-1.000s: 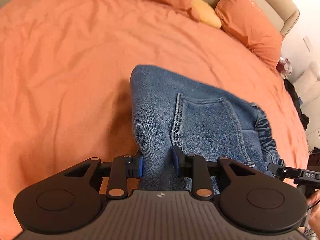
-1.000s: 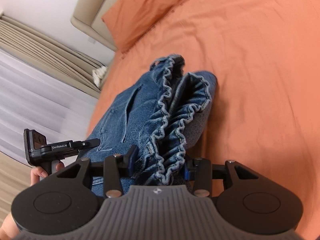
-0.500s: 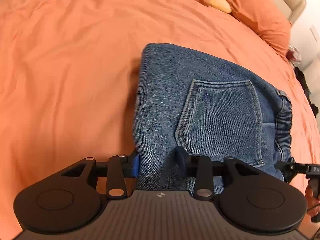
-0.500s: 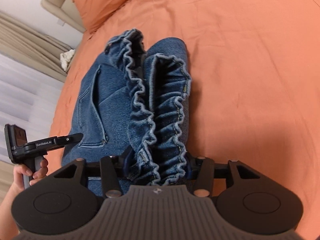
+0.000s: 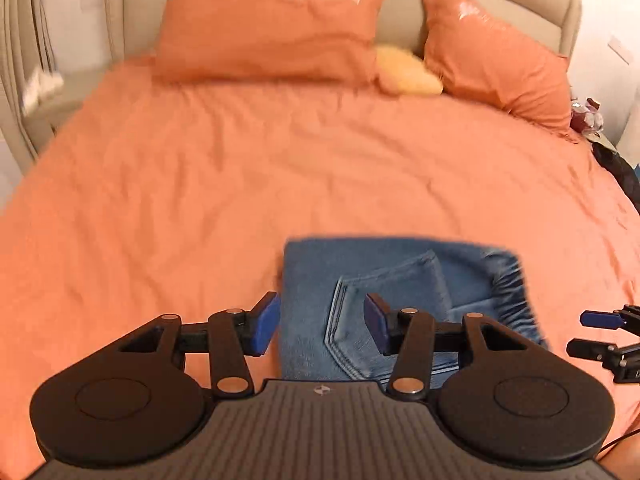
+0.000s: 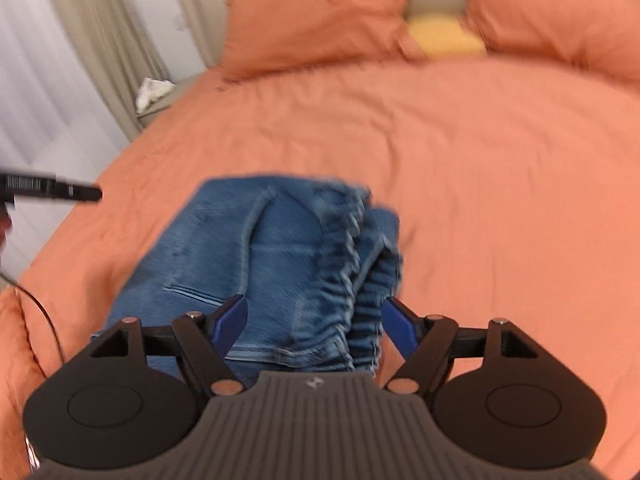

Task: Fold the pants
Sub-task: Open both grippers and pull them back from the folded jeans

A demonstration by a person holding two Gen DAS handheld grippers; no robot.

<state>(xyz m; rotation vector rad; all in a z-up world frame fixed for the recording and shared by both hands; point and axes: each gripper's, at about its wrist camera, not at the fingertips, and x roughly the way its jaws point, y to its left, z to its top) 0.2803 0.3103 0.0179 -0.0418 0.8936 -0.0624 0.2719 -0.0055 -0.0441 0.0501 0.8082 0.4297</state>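
Note:
The blue denim pants [image 5: 384,280] lie folded into a compact rectangle on the orange bed, back pocket up, elastic waistband at the right side. My left gripper [image 5: 322,326] is open and lifted just above the fold's near left edge, holding nothing. In the right wrist view the pants [image 6: 280,248] lie with the gathered waistband [image 6: 368,280] toward my right gripper [image 6: 314,322], which is open and empty above the near edge. The right gripper's fingers also show at the left wrist view's right edge [image 5: 600,332].
The orange bedspread [image 5: 200,184] spreads wide around the pants. Two orange pillows [image 5: 268,28] and a yellow cushion [image 5: 408,72] lie against the beige headboard. Curtains [image 6: 80,60] hang to the left of the bed. Dark items sit off the bed's right side [image 5: 616,168].
Both grippers have opened and let go of the pants, then pulled back and tilted up, so the headboard now shows. The pants lie flat on the bed.

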